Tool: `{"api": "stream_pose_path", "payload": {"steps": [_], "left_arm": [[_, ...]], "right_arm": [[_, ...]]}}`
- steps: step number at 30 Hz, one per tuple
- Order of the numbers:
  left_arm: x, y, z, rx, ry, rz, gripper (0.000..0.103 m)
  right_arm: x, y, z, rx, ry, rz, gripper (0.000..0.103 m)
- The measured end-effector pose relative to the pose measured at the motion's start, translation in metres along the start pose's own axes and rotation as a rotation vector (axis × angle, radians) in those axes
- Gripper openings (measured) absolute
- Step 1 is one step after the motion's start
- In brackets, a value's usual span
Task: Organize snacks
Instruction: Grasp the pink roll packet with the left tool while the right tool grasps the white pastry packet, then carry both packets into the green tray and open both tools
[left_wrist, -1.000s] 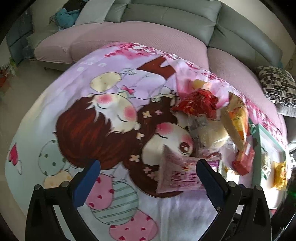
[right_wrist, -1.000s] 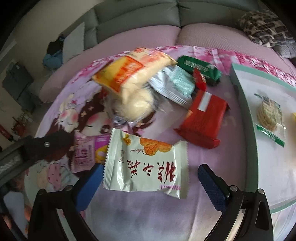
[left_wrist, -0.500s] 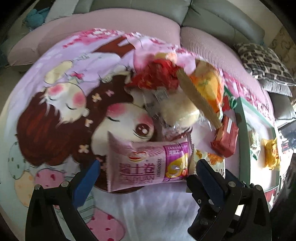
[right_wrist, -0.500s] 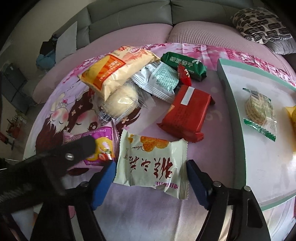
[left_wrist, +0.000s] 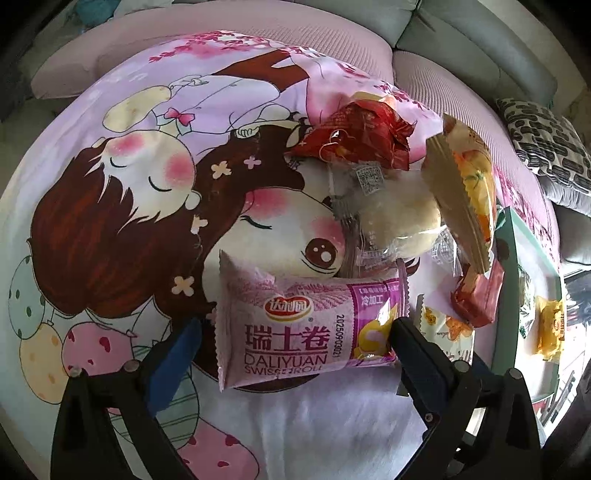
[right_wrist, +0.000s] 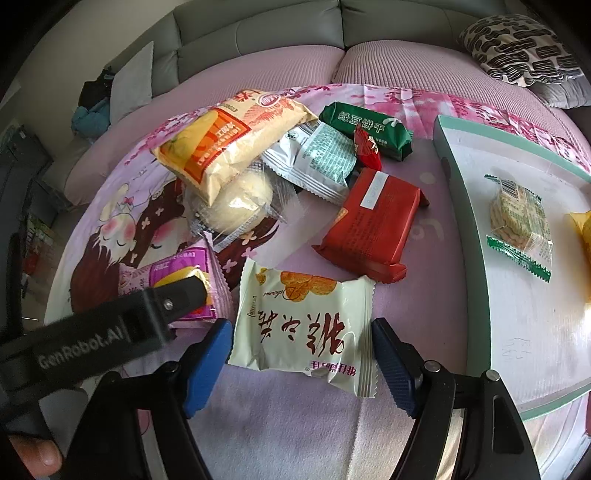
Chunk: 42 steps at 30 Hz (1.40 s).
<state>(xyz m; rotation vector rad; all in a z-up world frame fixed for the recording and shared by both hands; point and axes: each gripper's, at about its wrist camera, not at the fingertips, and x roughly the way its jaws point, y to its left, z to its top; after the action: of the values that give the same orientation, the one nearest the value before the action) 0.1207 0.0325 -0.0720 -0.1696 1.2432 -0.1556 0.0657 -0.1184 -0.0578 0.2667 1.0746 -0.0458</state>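
Observation:
A pink Swiss roll packet lies flat on the cartoon-print cloth. My left gripper hangs over it, open, one finger off each end; one of its fingers shows over the packet in the right wrist view. Just right of that, a cream biscuit packet with red characters lies on the cloth. My right gripper has its blue pads pressed against its two side edges.
Behind lie a heap of snacks: a yellow-orange bag, a wrapped bun, a silver packet, a green packet, a red packet. A green-rimmed white tray at right holds two packets. A sofa curves behind.
My left gripper came down and forward until the pink packet lies between its fingers. The right gripper's jaws narrowed onto the cream packet, then held still.

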Motion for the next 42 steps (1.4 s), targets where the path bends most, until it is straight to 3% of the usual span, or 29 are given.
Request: {"api": "stream_pose_path", "payload": {"steps": [5,8,10,24,42], "left_arm": [[-0.003,0.0,-0.002,0.015,-0.004,-0.027,0.085],[-0.003,-0.004,0.0,0.013,-0.01,-0.04,0.081],[-0.007,-0.006,0.0,0.007,-0.013,-0.051,0.08],[-0.038,0.002,0.002,-0.003,-0.067,-0.067,0.077],[-0.093,0.018,-0.002,-0.057,-0.221,-0.02,0.077]], "right_arm": [[0.004,0.005,0.0,-0.015,0.0,-0.012,0.078],[0.001,0.003,0.0,-0.01,-0.011,-0.032,0.06],[0.0,-0.002,0.002,0.004,-0.01,-0.012,0.059],[-0.014,-0.014,0.003,0.066,-0.021,0.049,0.057],[-0.067,-0.025,0.015,0.107,-0.151,0.05,0.057]]}}
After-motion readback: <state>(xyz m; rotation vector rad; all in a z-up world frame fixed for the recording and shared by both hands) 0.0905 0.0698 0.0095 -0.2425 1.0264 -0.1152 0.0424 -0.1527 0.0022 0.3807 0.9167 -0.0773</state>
